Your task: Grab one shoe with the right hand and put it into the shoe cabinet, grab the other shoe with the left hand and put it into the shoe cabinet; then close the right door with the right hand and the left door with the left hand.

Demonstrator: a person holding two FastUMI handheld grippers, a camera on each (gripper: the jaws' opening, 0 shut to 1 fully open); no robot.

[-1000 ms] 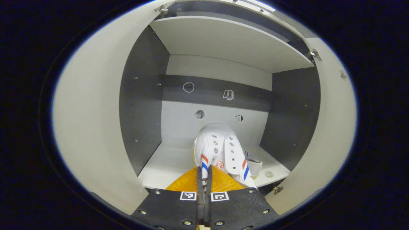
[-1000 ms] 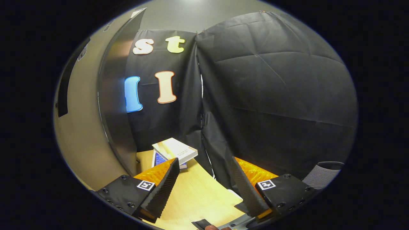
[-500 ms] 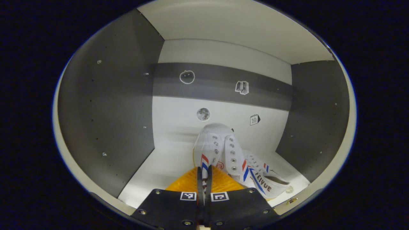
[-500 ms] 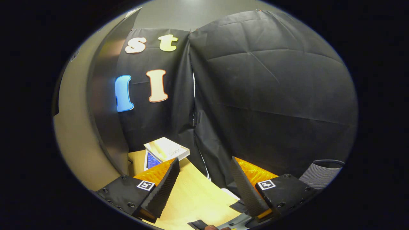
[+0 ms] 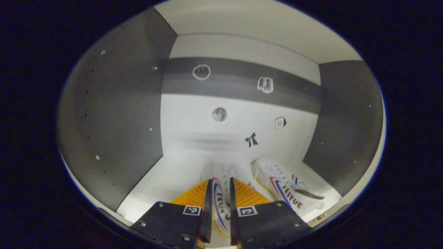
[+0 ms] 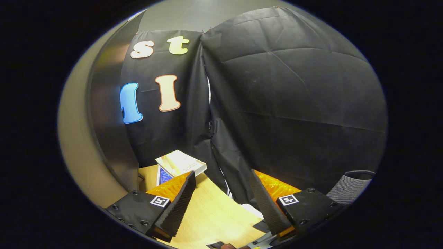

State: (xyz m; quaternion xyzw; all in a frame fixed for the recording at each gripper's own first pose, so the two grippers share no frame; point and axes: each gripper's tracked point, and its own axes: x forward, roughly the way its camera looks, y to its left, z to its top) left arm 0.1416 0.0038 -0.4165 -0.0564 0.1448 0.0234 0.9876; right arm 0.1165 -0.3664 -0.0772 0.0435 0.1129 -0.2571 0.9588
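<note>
Shoes, two, inside cabinet [image 5: 114, 114]: one [image 5: 290, 188] lying, one [image 5: 220, 199] between left gripper's [image 5: 219, 204] narrow fingers; right gripper [image 6: 221, 193] wide.

Inside the cabinet [image 5: 114, 114], with its grey side walls and pale floor, two white shoes with red and blue stripes lie on the floor. One shoe [image 5: 219, 202] sits between the left tongs [image 5: 219, 207], its front blurred, toe pointing at the back wall. The other shoe [image 5: 289, 190] rests just to its right, near the right wall, its opening facing up.
</note>
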